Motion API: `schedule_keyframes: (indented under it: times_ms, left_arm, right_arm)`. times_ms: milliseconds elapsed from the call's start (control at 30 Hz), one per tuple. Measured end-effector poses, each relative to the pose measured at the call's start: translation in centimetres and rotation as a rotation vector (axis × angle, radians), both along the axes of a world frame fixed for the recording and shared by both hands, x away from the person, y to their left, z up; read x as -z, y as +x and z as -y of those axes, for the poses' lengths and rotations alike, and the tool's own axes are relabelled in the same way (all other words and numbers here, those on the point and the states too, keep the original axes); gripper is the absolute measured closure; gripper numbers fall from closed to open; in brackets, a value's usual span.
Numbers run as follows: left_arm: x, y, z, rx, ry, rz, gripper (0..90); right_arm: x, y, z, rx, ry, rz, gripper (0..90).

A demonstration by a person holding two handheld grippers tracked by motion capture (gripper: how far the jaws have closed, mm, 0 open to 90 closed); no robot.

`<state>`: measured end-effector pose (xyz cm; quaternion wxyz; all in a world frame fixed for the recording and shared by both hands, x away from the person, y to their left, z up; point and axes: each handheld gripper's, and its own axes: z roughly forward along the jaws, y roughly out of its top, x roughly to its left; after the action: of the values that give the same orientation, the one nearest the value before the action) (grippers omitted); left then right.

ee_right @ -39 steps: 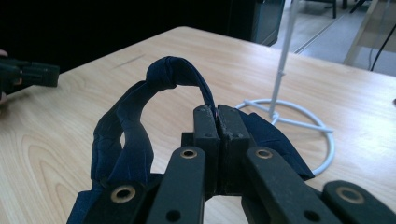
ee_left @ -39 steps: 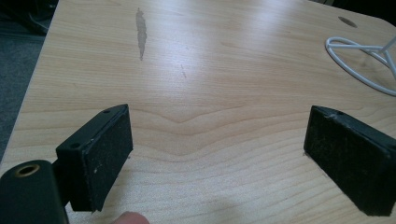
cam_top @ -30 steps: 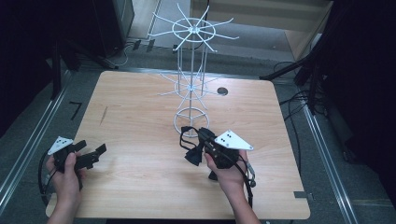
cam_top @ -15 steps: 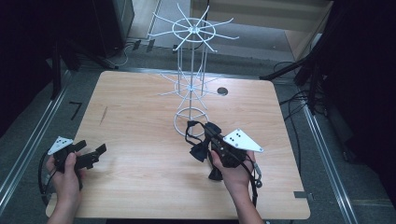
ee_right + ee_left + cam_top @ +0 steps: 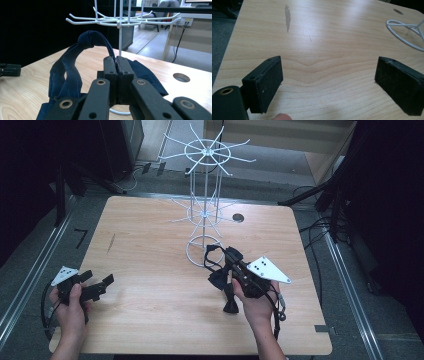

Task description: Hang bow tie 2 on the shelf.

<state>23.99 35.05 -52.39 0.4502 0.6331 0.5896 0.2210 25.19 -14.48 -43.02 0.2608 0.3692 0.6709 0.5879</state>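
A dark blue fabric bow tie with a looped strap (image 5: pixel 219 279) hangs from my right gripper (image 5: pixel 229 256), whose jaws are shut on the strap. One end of the tie dangles toward the table. In the right gripper view the jaws (image 5: pixel 116 61) pinch the cloth and the strap (image 5: pixel 72 67) arches up and left. A white wire hook rack (image 5: pixel 205 210) stands just beyond this gripper, its base ring (image 5: pixel 199 252) close to the tips; its lower hooks (image 5: pixel 120 22) spread above the tie. My left gripper (image 5: pixel 97 280) rests low at the table's front left, open and holding nothing (image 5: pixel 328 75).
The light wooden table (image 5: pixel 150 250) has a round cable hole (image 5: pixel 238 218) behind the rack and a dark streak (image 5: pixel 287 15) on its left part. Metal rails run along both sides of the table, with cables and dark stands on the floor beyond.
My right gripper has risen and drifted right, toward the rack, carrying the bow tie, which now dangles lower beneath it. The left gripper has stayed put.
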Motion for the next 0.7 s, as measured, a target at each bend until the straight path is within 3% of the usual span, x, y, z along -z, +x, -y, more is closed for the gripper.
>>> schedule_keyframes:
  times_ms: [633,700]
  left_arm:
    - [0.0,0.0,0.0,-0.002,0.002,0.002,8.5]
    - [0.0,0.0,0.0,-0.003,0.001,0.002,8.4]
  right_arm:
    - [-1.2,0.1,0.6,0.008,0.025,0.027,88.5]
    - [-1.5,0.1,0.7,0.004,0.045,0.025,88.5]
